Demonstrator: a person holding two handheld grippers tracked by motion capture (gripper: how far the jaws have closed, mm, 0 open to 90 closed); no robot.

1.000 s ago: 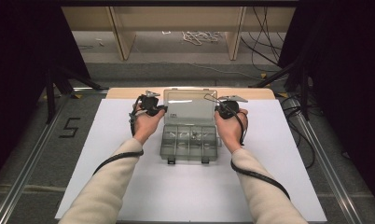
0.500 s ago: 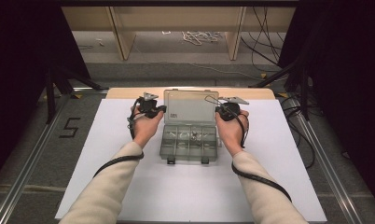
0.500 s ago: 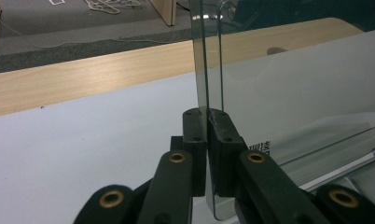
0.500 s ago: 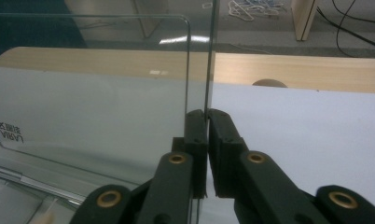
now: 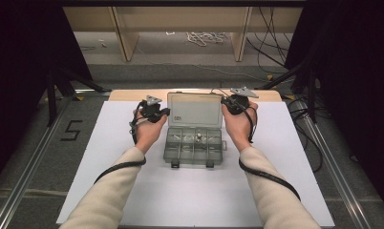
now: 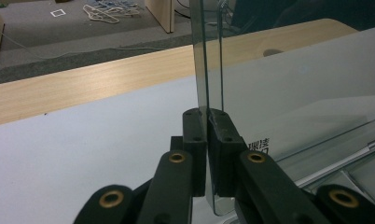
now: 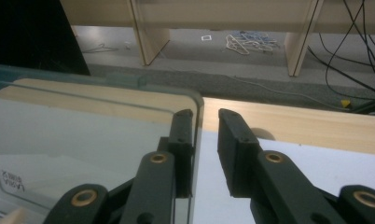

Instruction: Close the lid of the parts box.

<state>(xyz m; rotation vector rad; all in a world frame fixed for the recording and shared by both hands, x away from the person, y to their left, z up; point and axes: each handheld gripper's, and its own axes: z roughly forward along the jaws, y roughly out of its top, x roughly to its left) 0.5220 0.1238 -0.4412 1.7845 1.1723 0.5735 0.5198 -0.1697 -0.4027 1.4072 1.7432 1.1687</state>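
A clear plastic compartment box lies in the middle of the white mat, its lid raised and standing at the back. Small parts sit in one of its compartments. My left gripper is at the lid's left edge. In the left gripper view it is shut on the lid's thin edge. My right gripper is at the lid's right edge. In the right gripper view it stands open, with the lid's edge against the left jaw.
The white mat covers the table, with a strip of bare wood along the far edge. Two latches stick out from the box's front. Beyond the table are floor cables and wooden legs.
The right gripper has shifted slightly upward at the lid's right edge. The left gripper and the lid have hardly moved.
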